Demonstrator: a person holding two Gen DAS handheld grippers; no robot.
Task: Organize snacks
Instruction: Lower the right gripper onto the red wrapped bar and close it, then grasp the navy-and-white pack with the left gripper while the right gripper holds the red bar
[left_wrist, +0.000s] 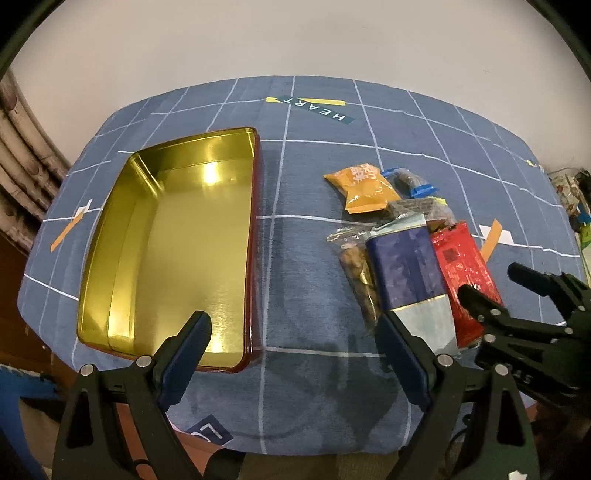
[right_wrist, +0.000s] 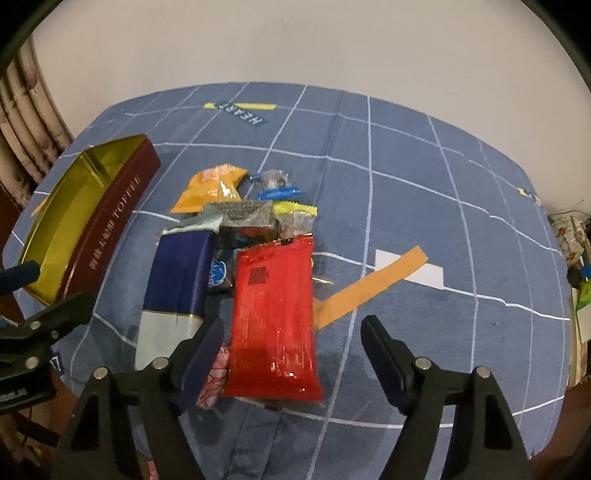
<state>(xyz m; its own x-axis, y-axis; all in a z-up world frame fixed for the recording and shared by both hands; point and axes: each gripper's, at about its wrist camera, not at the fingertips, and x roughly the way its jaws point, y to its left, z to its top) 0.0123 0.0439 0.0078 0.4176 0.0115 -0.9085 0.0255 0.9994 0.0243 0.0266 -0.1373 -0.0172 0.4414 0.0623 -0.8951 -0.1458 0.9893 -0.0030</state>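
Red packet (right_wrist: 275, 314) lies low centre between the right gripper's (right_wrist: 291, 354) parted, untouching jaws; closing could snag the pink wrapper (right_wrist: 216, 376). Left gripper (left_wrist: 291, 354) gapes empty.

I am looking down at a blue tablecloth (right_wrist: 424, 177) crossed with thin white grid lines, lying over the table. A dark "HEART" label (left_wrist: 320, 109) with a yellow strip is showing near its far edge. An orange printed strip (right_wrist: 373, 286) is crossing a white patch (right_wrist: 413, 271) on the cloth. A plain pale wall (left_wrist: 295, 37) is rising behind, with a patterned curtain (right_wrist: 22, 110) hanging at the left.
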